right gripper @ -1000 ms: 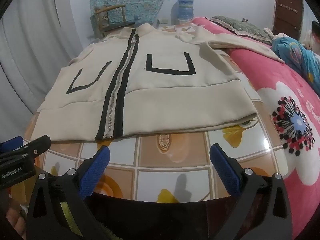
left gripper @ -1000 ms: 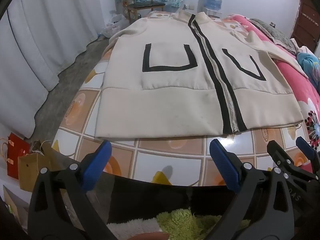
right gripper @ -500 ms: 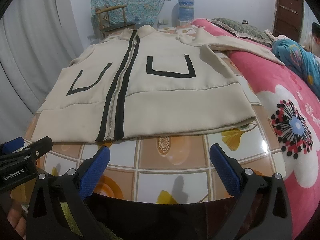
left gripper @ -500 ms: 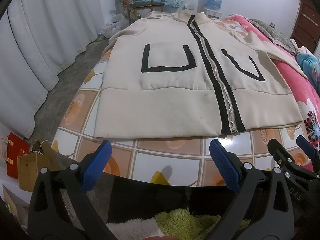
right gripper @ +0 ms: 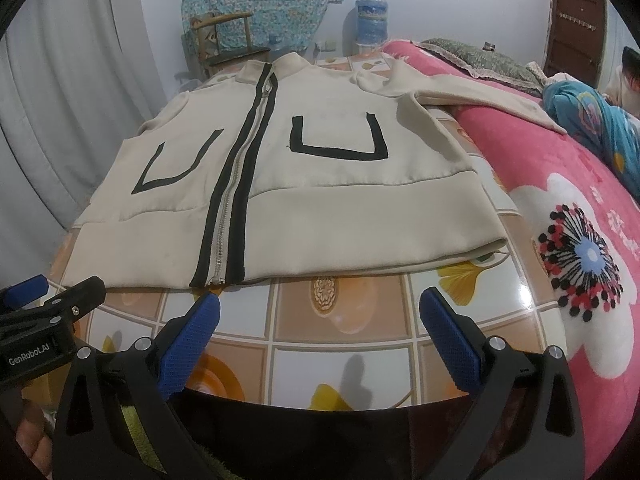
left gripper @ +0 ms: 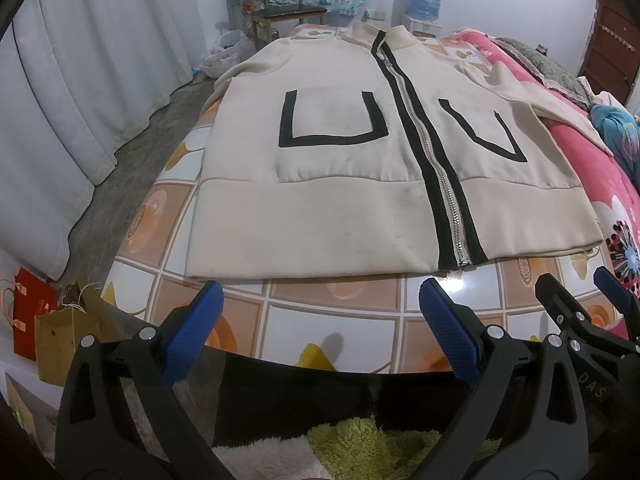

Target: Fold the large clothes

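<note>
Plainly, we see the cream zip-up jacket [left gripper: 344, 200] lying flat, front up and zipped, on the tiled tabletop [left gripper: 332, 320], its hem toward us. Our left gripper [left gripper: 320, 320] and right gripper [right gripper: 320, 320] hover near that hem, both spread wide and holding nothing.

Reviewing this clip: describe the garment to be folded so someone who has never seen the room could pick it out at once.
Find the table with the glossy orange-and-white tile-pattern cover beside the pink floral bed. Spread flat on it, front up, lies the cream jacket. Unlike the other fabrics around, it has a black-edged metal zipper down the middle and a black U outline on each side.
</note>
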The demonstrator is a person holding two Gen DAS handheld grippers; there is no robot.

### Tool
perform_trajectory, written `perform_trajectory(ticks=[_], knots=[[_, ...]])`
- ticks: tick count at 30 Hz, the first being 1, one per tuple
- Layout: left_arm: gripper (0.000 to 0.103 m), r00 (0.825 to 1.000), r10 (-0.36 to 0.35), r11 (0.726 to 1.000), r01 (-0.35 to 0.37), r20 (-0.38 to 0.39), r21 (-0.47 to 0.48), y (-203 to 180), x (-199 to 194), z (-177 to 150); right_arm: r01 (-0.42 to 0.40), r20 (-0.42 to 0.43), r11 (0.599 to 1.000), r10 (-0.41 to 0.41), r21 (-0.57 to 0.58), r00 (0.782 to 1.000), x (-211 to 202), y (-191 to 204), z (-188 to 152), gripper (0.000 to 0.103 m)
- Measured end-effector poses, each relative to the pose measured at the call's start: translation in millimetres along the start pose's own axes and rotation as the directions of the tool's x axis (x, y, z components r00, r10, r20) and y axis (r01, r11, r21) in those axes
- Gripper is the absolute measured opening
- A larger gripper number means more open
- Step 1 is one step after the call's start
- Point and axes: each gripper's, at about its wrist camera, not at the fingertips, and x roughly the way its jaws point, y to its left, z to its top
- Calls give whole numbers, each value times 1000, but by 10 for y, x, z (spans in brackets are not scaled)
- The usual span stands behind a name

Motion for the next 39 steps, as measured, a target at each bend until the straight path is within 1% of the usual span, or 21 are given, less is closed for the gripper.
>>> perform_trajectory(ticks=[39], knots=[[95, 1000, -4, 1000, 4, 4, -11, 56, -16, 10, 2, 0, 1000, -2, -2, 1000, -1, -14, 3, 97]])
